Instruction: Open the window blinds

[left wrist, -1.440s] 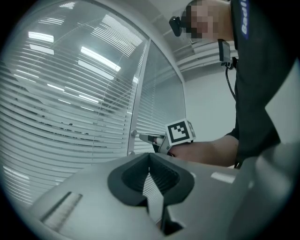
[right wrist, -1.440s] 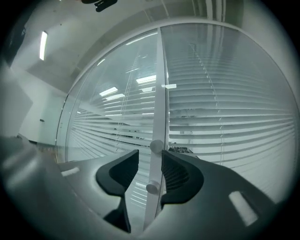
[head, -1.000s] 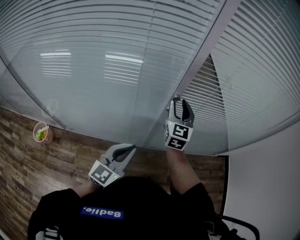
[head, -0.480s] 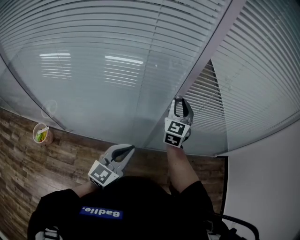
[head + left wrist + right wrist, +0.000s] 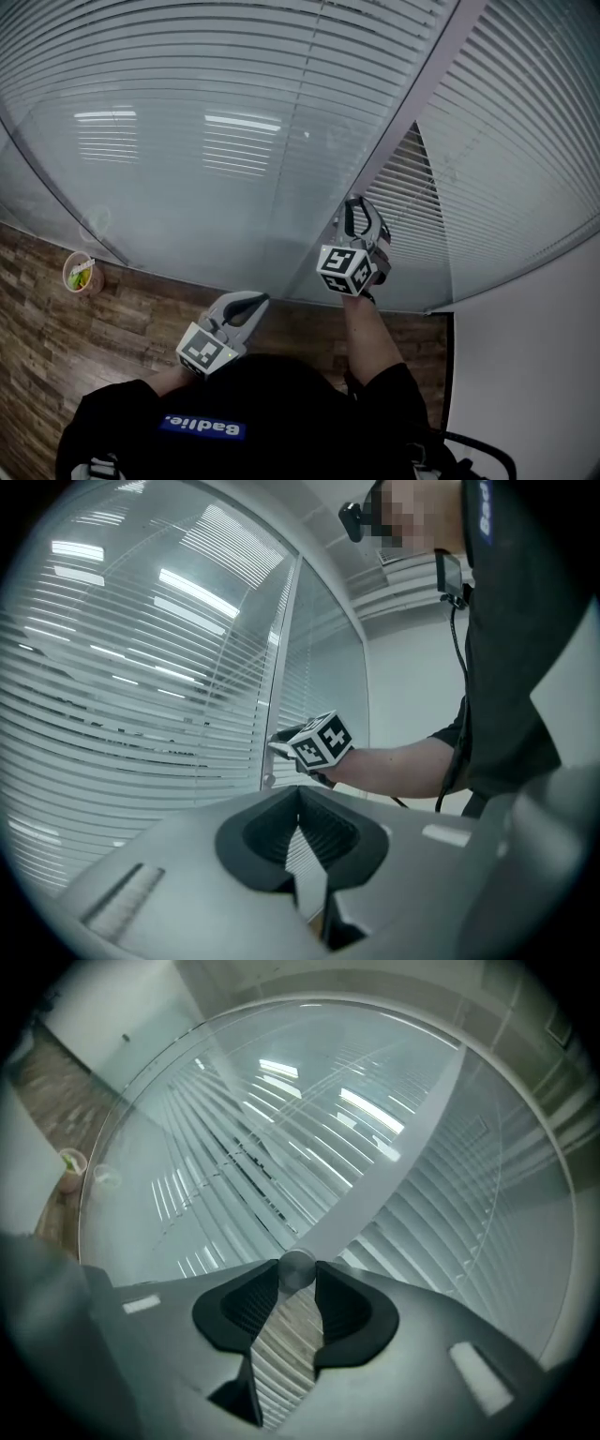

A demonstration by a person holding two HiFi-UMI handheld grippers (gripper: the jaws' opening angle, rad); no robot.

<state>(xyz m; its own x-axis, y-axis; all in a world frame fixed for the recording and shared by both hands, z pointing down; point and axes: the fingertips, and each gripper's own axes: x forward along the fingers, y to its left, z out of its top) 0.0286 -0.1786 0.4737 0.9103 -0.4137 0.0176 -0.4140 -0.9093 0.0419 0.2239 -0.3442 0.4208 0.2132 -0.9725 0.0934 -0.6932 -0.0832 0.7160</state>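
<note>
While the window blinds [image 5: 234, 103] fill the glass [image 5: 187, 216] from nine o'clock round to three in the head view, most slats looking shut, the work is at the pale frame [image 5: 398, 141] that runs up toward one o'clock between two panes.

The right claw [image 5: 359, 208] reaches level to that frame. Its marker cube [image 5: 345, 267] has rolled over since a second ago (the hand itself has hardly shifted). Its jaws have just been closing and now stand narrow, pinched on the small round knob [image 5: 297, 1270] that sticks out of the frame. I read this as the tilt control being twisted. The slats just right of the frame show dark gaps, though I cannot tell whether they have tilted further. Most of the blinds look unopened, so more turning seems due.

The left claw [image 5: 255, 300] hangs at seven o'clock of the right one, jaws together on nothing.

Below the glass a wood-grain floor [image 5: 56, 328] spreads at eight o'clock. A plain white wall [image 5: 525, 375] closes the corner at four o'clock. A small cup [image 5: 81, 272] stands on the floor at nine o'clock, near the glass.
</note>
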